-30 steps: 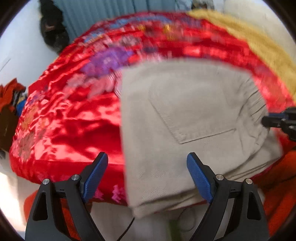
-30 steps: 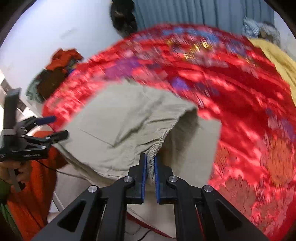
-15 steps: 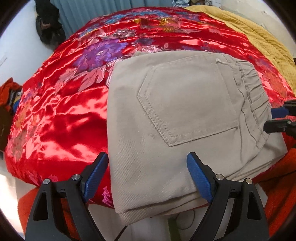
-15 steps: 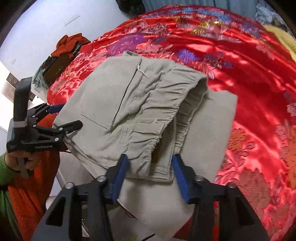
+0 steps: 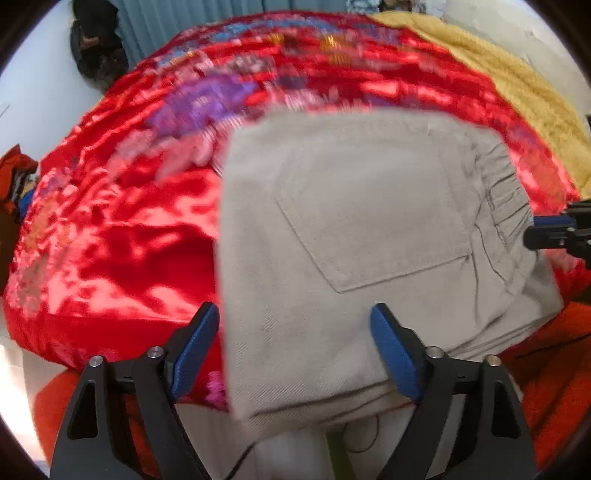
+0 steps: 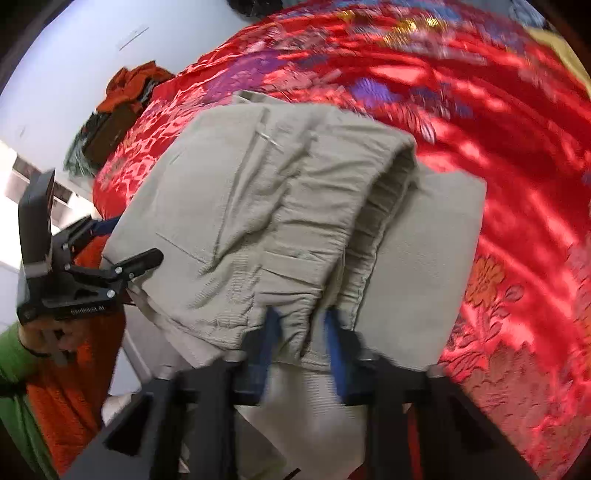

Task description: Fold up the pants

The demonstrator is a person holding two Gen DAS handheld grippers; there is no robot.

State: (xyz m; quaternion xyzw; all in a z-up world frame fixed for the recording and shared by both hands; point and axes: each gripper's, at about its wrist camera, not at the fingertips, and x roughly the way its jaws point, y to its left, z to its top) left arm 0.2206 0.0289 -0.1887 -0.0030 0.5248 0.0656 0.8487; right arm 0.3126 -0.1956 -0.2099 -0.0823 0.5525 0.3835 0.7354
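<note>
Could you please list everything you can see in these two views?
pants: one pair, beige, folded on the bedspread
bedspread: one, shiny red with flowers, covering the bed
blanket: one, yellow, far right side of the bed
clothes pile: one, orange and brown, beside the bed
curtain: one, blue-grey, behind the bed
orange fabric: below the bed's near edge
sleeve: one, green
left claw: black with blue pads, open, astride the pants' near edge
right claw: same colours, has just been closing, pinching the waistband
</note>
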